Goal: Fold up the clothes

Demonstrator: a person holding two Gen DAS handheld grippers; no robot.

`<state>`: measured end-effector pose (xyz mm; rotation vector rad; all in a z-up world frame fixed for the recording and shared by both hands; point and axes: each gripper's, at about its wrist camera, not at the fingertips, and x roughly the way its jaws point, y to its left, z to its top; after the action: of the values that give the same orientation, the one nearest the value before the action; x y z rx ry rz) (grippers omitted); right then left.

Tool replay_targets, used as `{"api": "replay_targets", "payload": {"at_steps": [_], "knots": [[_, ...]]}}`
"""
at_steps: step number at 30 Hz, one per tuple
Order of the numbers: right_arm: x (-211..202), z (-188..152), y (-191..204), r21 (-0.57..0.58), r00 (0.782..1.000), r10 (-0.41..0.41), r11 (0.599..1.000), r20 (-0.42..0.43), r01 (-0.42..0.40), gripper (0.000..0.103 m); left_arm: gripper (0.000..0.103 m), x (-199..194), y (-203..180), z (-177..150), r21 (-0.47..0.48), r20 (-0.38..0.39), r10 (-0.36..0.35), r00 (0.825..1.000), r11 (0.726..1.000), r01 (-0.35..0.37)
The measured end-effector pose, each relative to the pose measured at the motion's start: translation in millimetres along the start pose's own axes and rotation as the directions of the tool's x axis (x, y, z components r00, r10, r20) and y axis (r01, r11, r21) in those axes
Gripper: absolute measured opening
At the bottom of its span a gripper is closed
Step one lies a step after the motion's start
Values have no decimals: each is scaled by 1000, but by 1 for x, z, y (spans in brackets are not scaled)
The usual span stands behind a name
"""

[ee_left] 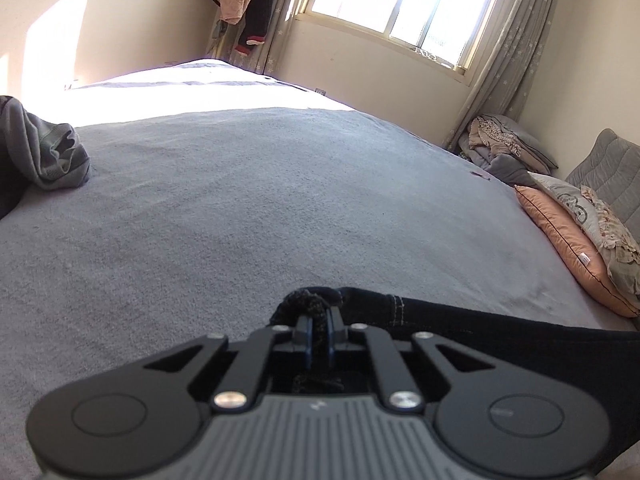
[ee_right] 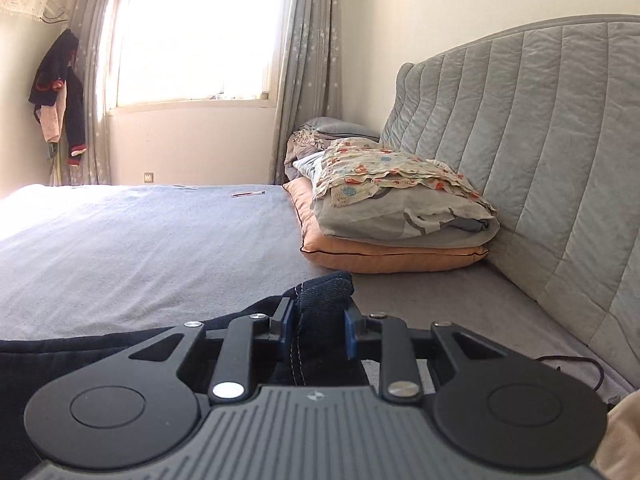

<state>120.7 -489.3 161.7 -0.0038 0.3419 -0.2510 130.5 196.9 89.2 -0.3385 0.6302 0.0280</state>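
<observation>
The wide bed covered in a nubbly grey-lilac blanket (ee_left: 240, 208) fills both views, soft and slightly pilled, with a quilted grey padded headboard (ee_right: 520, 128) at its far side. Stacked against that headboard lie a smooth peach pillow (ee_right: 384, 254) and a grey printed pillow (ee_right: 400, 220), topped by a crinkled floral cloth. A crumpled grey knit garment (ee_left: 48, 152) sits well apart, at the left edge of the blanket.

The dark navy denim garment (ee_left: 500, 336), stiff and heavy with pale contrast stitching, stretches low across the near edge of the bed between the two tools. The left gripper (ee_left: 318, 326) has its jaws nearly together, pinching a thin, frayed-looking bunch of the denim. The right gripper (ee_right: 316, 330) has its jaws set wider, clamped around a thicker seamed wad.

The risk, as I judge it, lies in the left hold: so little fabric sits between the blue pads that the weight of the denim could pull it free on a lift. Uneven tension between the two grips could also skew the fold, and the blanket's grippy pile may drag the cloth and bunch it.
</observation>
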Motion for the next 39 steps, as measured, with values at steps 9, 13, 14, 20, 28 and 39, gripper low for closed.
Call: {"api": "replay_targets", "payload": {"at_steps": [9,13,14,20,28,39], "knots": [[68,-69,22,-90,936,-229,973,-267,212,39,48,20,21,-9,-74,-56,79,995,994,-83],[17,-68,9,71,952,-160,980,-262,185,57,49,-5,29,2,-149,-19,44,999,988,-47],[3,-69,4,156,955,-91,978,-281,139,57,52,-11,26,2,-154,-17,23,1000,988,-25],[-68,-86,62,233,873,308,944,-377,-233,62,68,-36,-51,-35,41,-76,-122,990,991,125],[-125,-133,209,-30,717,523,799,-461,-601,55,68,-51,-123,-139,190,-295,-273,916,923,336],[-126,-157,198,-93,673,456,785,-582,-612,35,71,-45,-151,-176,455,-394,-150,907,825,334]]}}
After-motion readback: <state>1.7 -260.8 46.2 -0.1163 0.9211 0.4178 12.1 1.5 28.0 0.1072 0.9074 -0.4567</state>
